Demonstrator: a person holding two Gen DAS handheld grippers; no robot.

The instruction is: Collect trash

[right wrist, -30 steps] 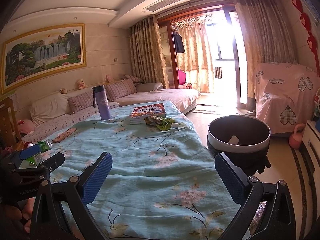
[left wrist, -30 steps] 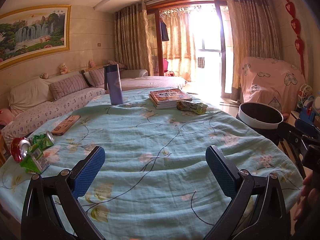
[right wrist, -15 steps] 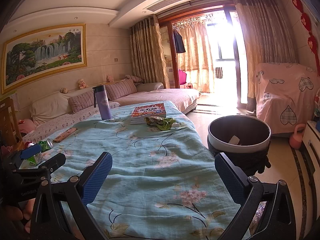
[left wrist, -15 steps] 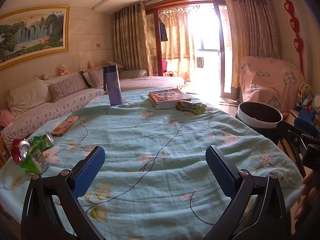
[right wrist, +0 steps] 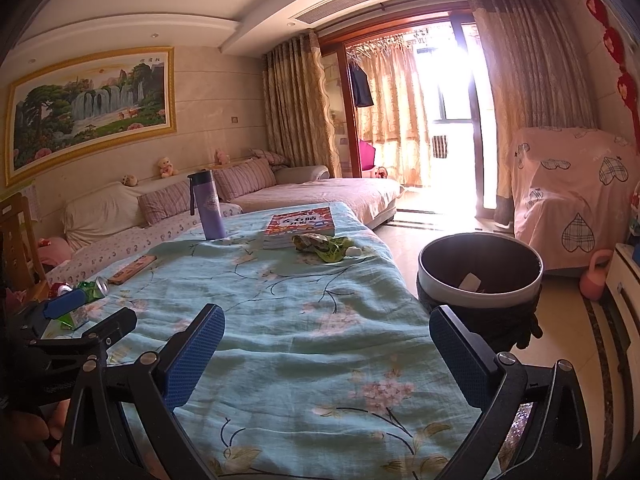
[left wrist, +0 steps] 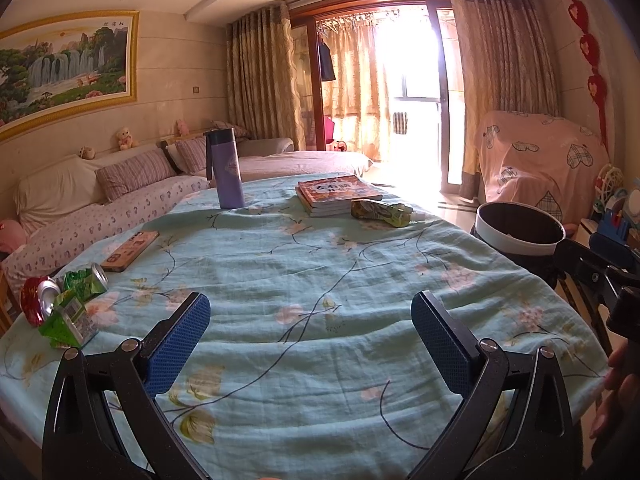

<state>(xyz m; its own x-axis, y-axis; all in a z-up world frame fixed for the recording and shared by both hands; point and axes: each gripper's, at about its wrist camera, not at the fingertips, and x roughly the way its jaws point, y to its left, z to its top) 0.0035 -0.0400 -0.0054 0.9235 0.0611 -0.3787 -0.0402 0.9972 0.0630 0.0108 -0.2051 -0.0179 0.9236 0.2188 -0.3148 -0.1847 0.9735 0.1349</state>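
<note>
A table under a light blue flowered cloth [left wrist: 320, 264] fills both views. At its left edge lie a crushed red can [left wrist: 38, 298], a crushed green can [left wrist: 86, 280] and a green carton [left wrist: 68, 322]. A crumpled green wrapper [left wrist: 380, 212] lies beside the books; it shows in the right wrist view as the wrapper [right wrist: 320, 246]. My left gripper [left wrist: 311, 328] hovers open over the near cloth, nothing between its blue pads. My right gripper [right wrist: 326, 346] is open too, above the table's right part. A dark bin with a white rim [right wrist: 480, 276] stands on the floor to the right.
A purple flask [left wrist: 225, 168] stands at the table's far side, next to a stack of books [left wrist: 336, 194]. A wooden board [left wrist: 130, 250] lies left of centre. A sofa [left wrist: 100, 208] runs behind the table; a covered armchair [right wrist: 572, 196] stands behind the bin.
Both grippers stay open and nearly still; the left view has shifted only slightly. Nothing on the table has moved.
</note>
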